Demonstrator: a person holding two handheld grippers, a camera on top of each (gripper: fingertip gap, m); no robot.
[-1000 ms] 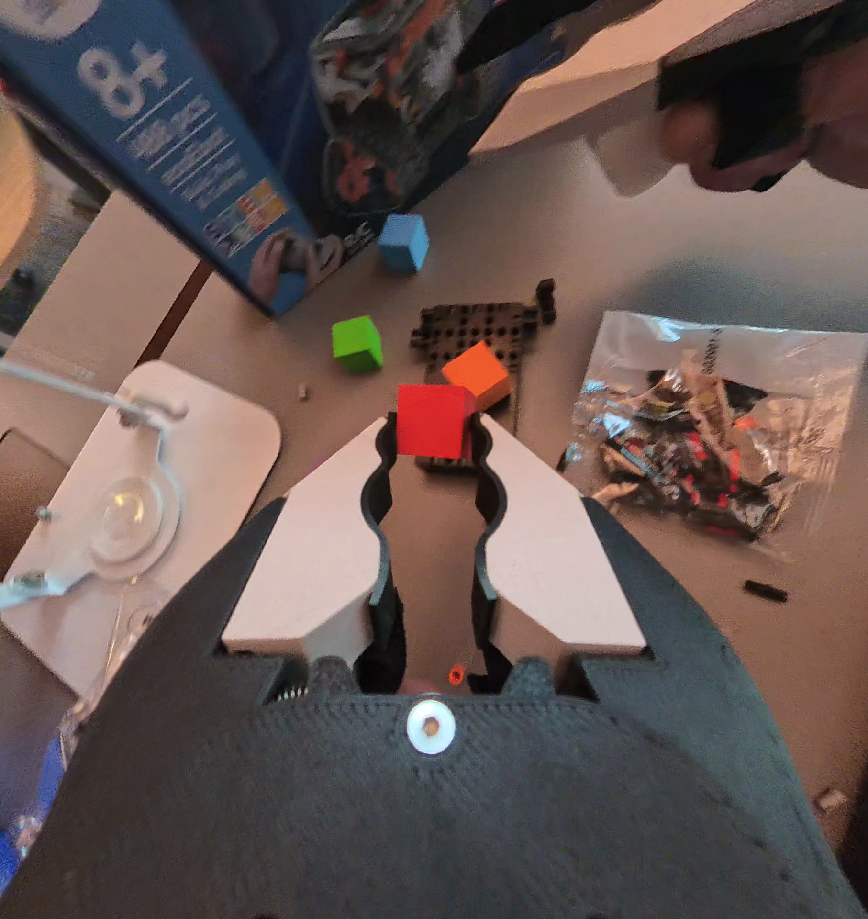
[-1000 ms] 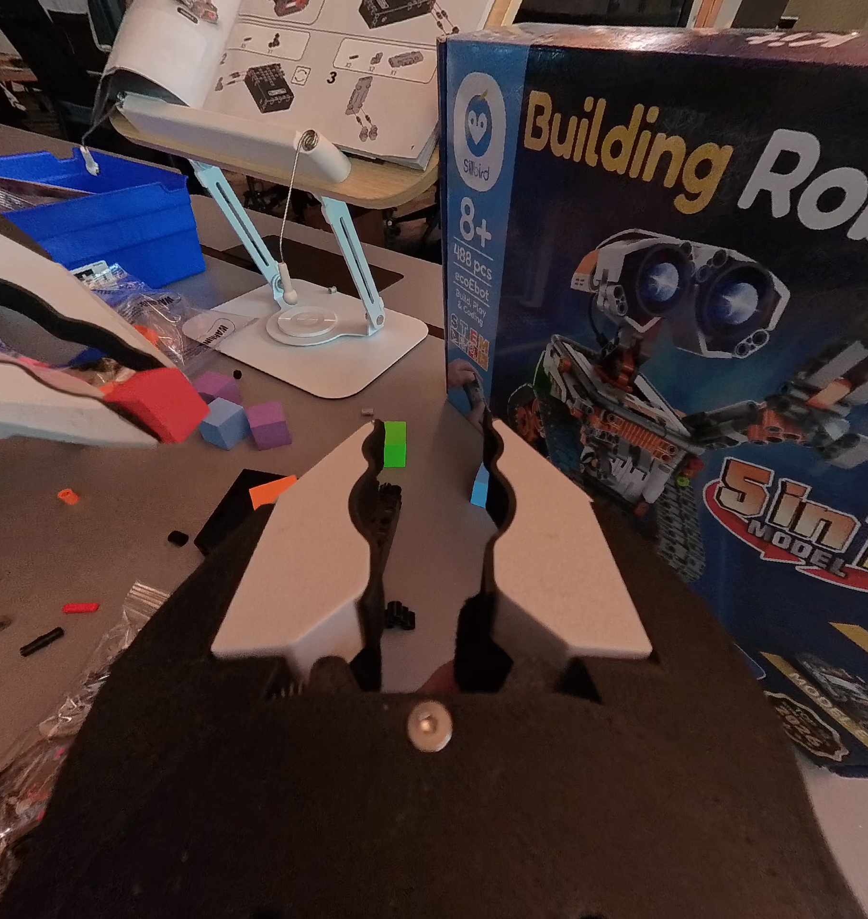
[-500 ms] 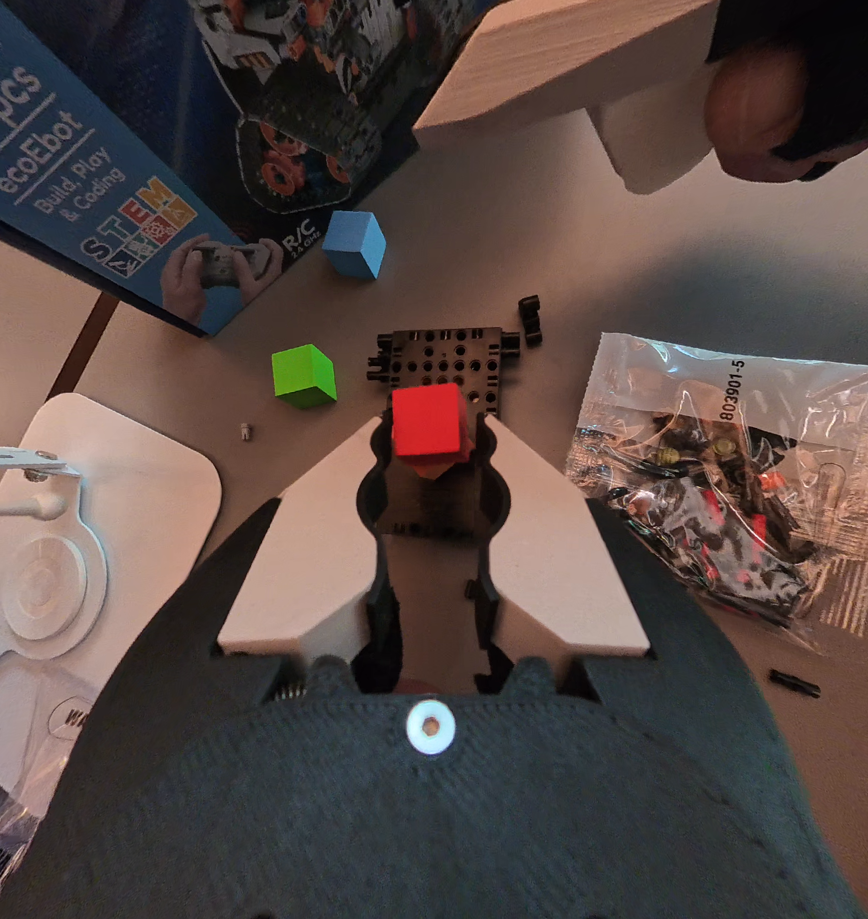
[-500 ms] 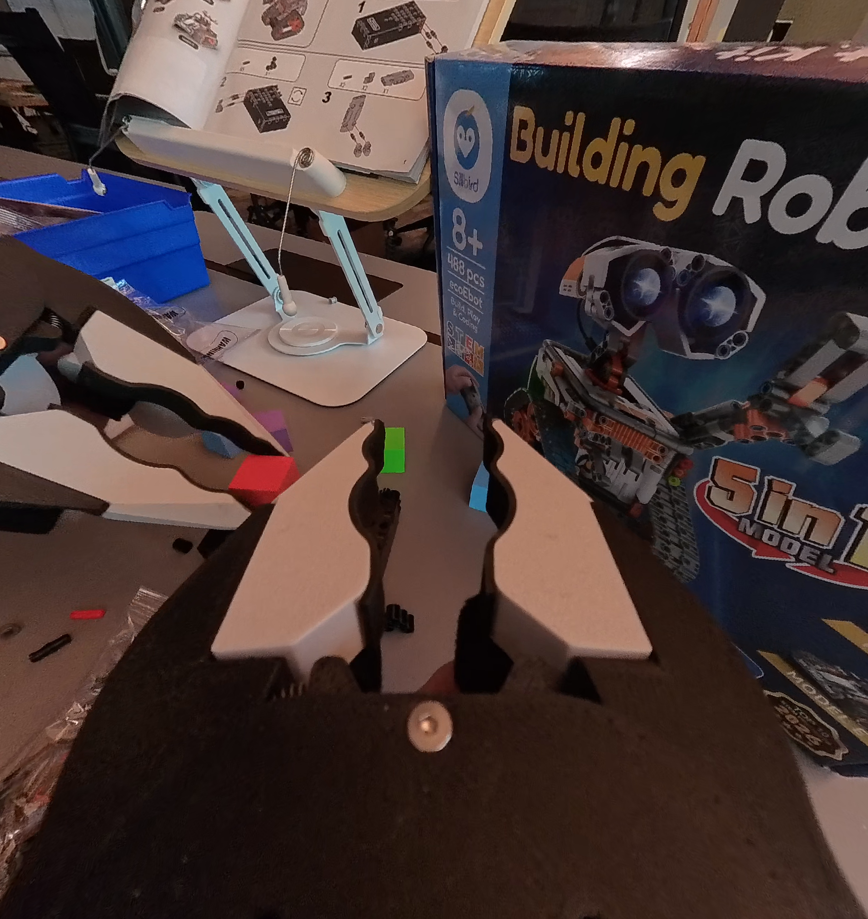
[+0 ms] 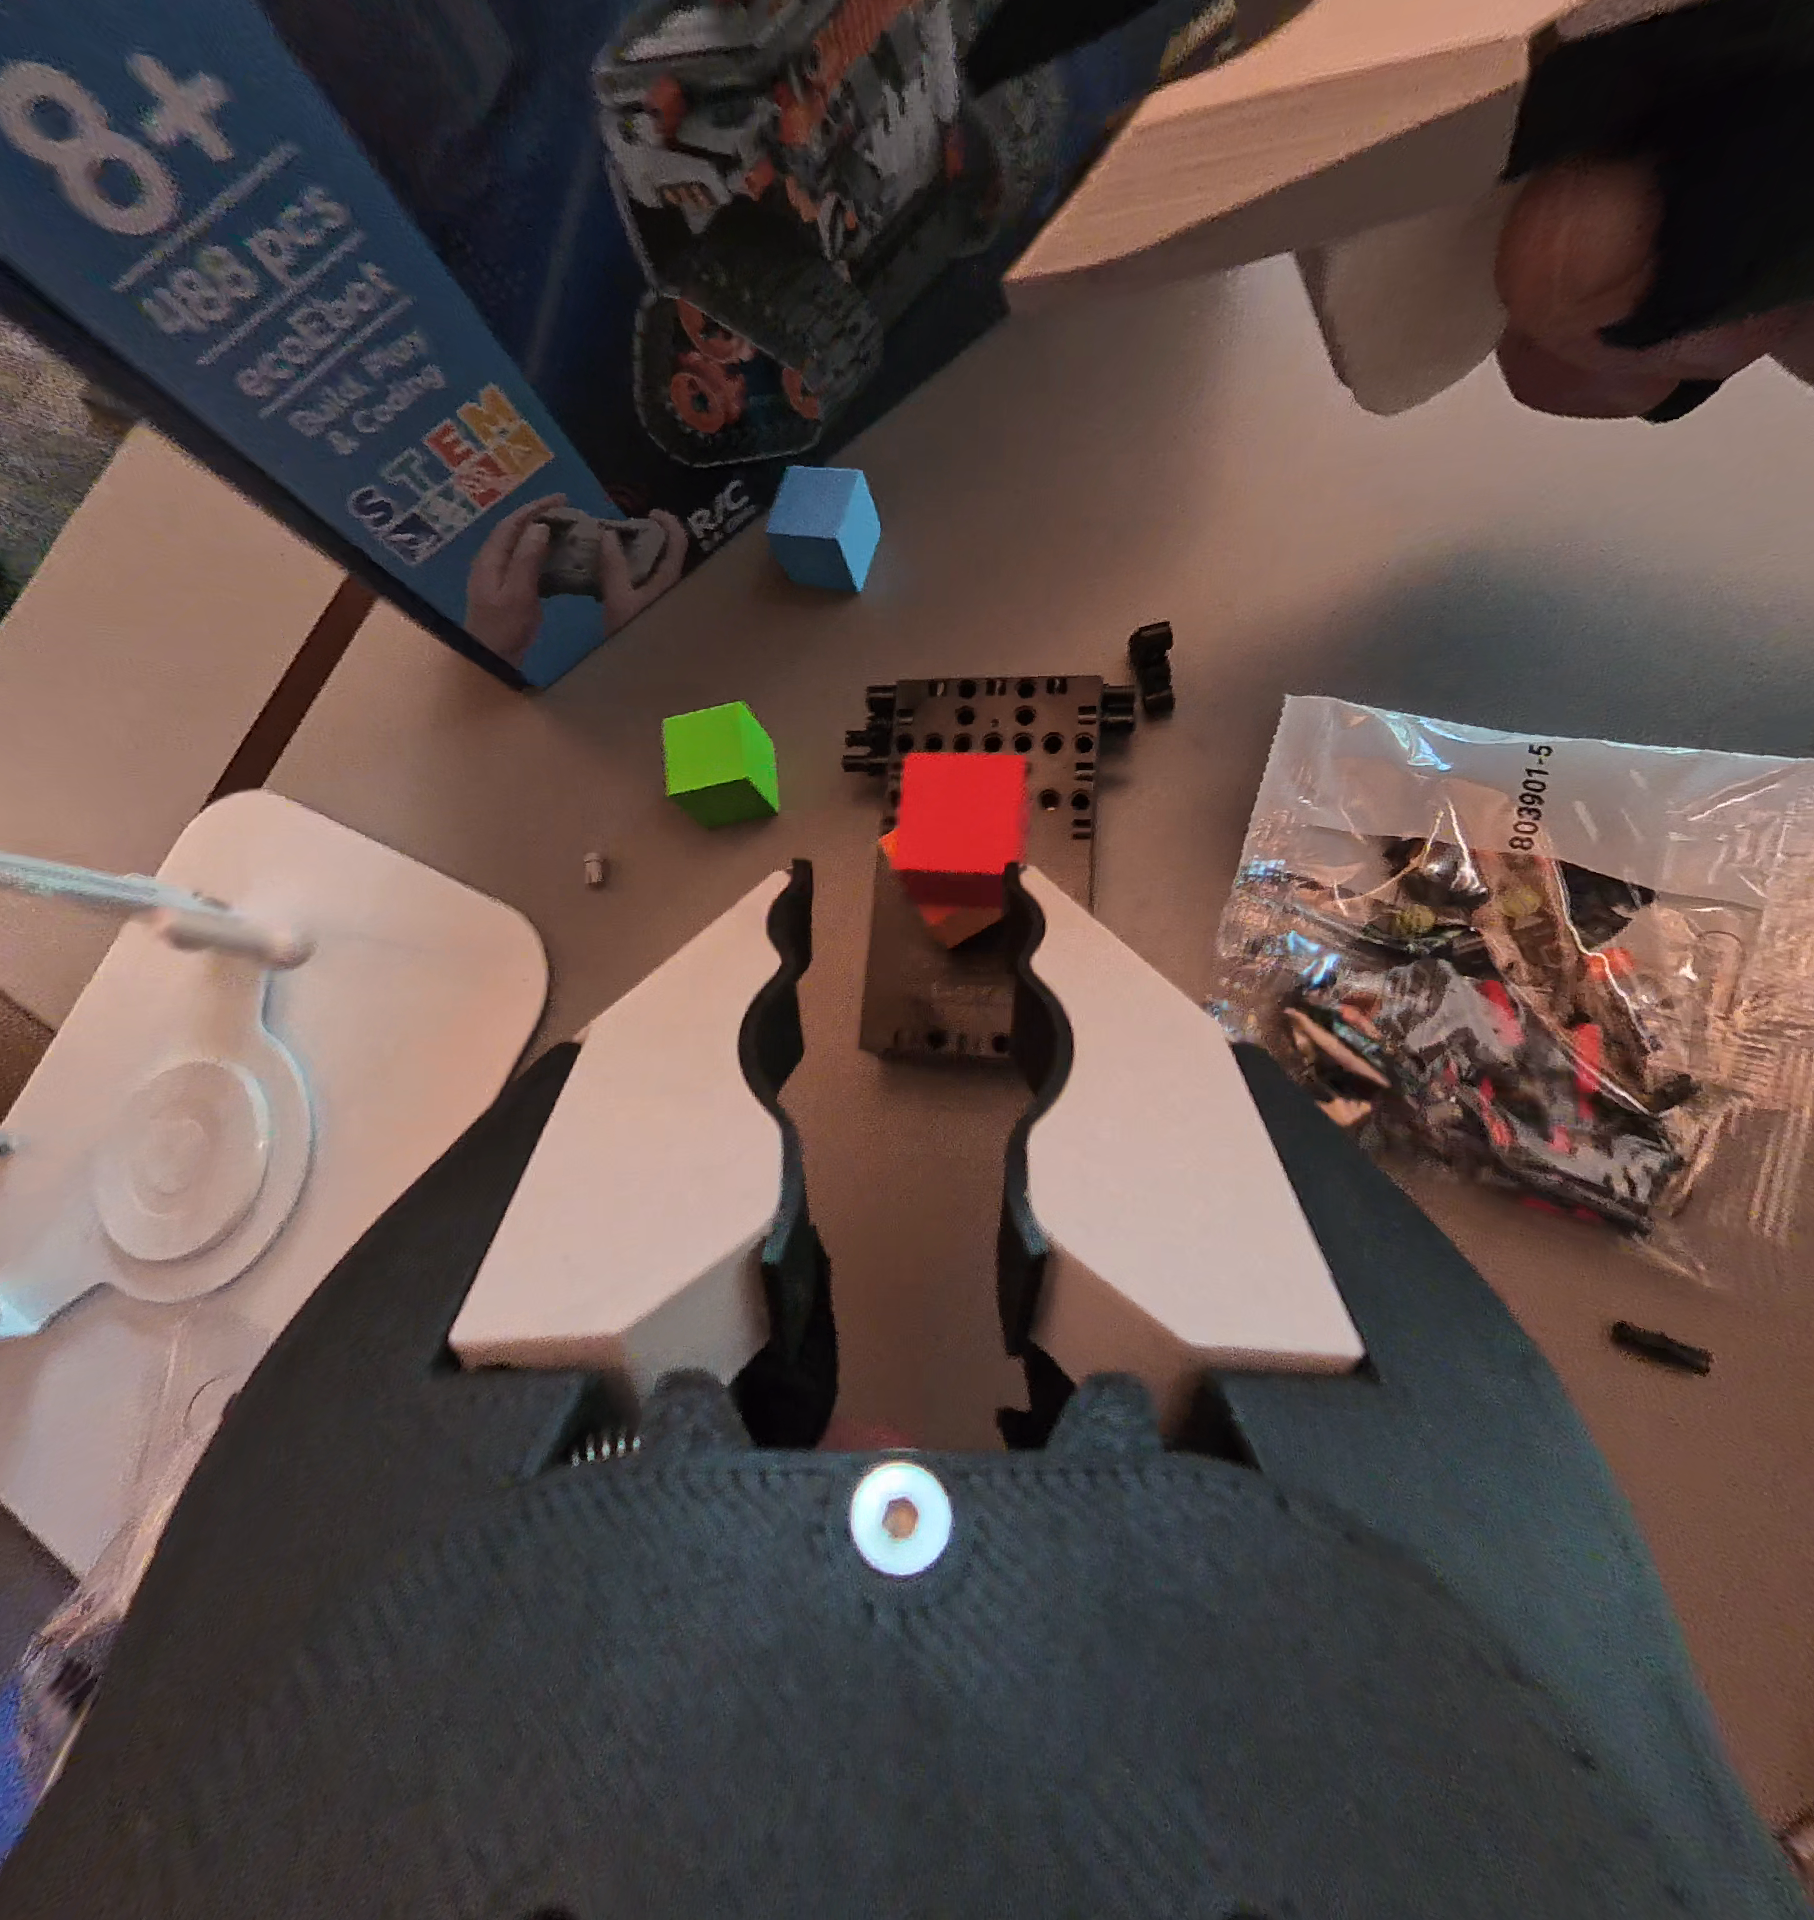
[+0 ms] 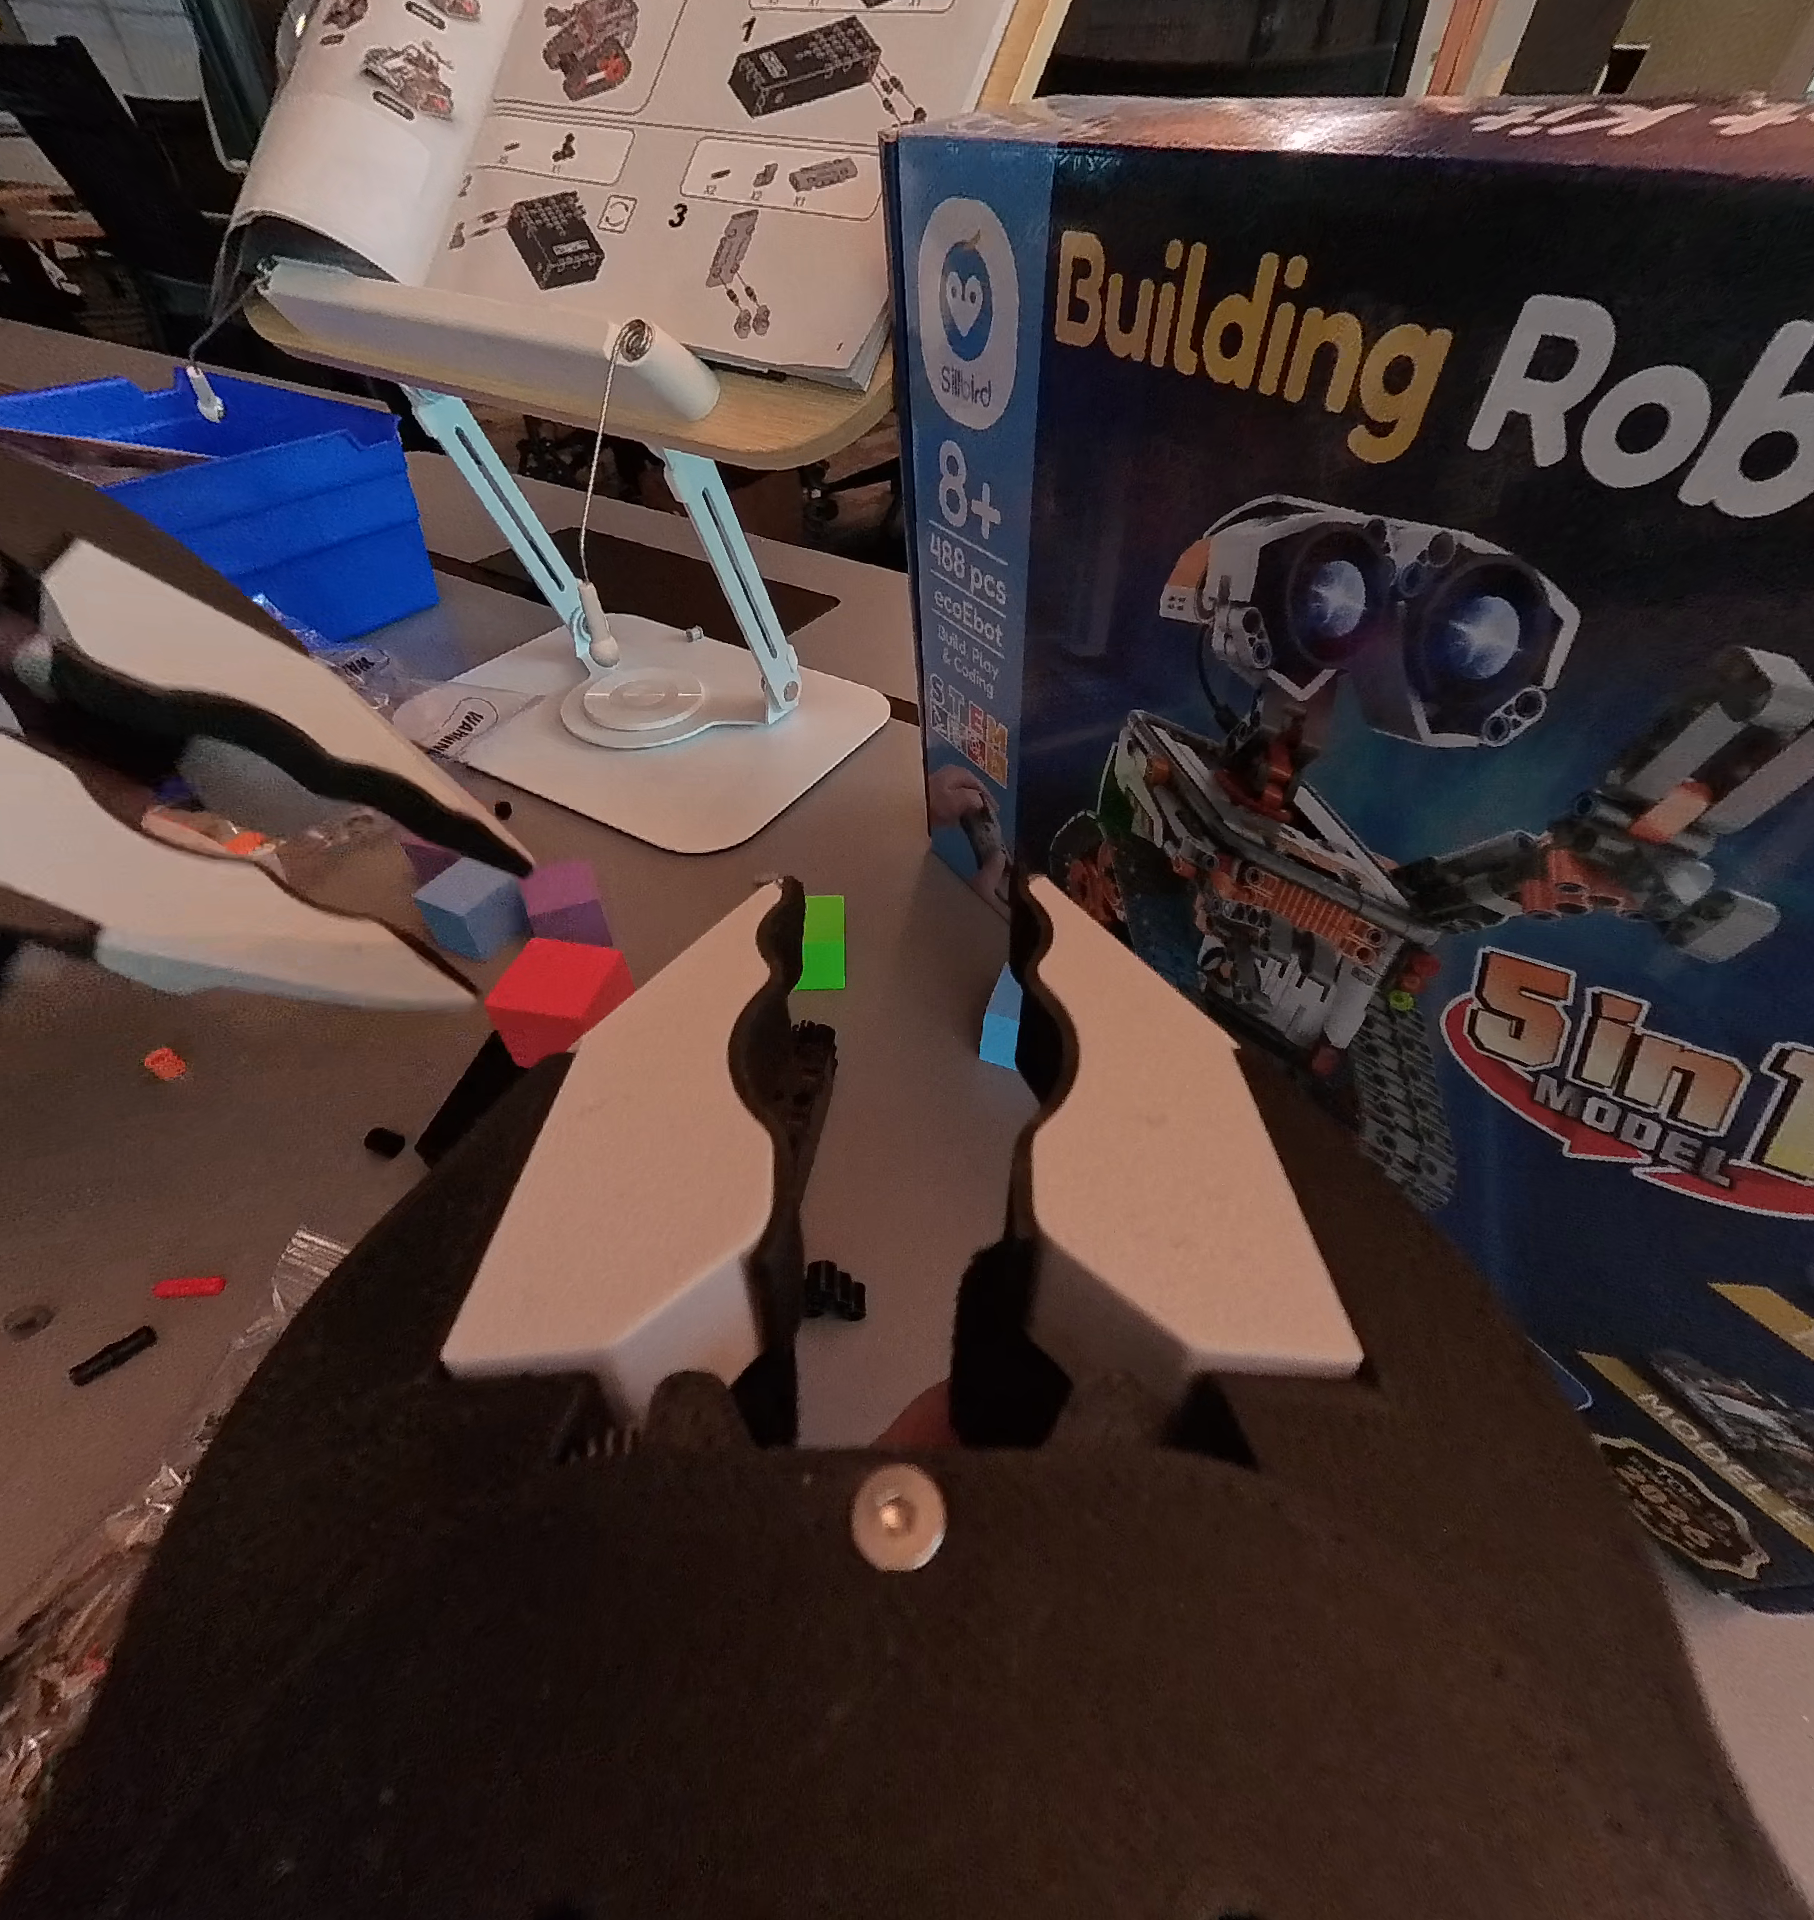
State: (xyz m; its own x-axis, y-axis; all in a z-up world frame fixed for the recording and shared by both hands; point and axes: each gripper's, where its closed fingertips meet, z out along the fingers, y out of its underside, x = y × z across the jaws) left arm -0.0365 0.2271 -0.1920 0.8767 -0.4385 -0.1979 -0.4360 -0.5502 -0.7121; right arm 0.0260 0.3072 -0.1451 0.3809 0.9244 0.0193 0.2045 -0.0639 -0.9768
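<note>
Red cube (image 5: pixel 960 816) sits on the orange cube (image 5: pixel 953 916) atop the black plate (image 5: pixel 986 883), just past my left gripper (image 5: pixel 908 883), jaws apart, empty. Green cube (image 5: pixel 721 764) at ten o'clock. My right gripper (image 6: pixel 903 904) gapes, empty too.

Orange cube (image 5: pixel 953 916) mostly hidden, seemingly under red cube (image 5: pixel 960 814)
</note>
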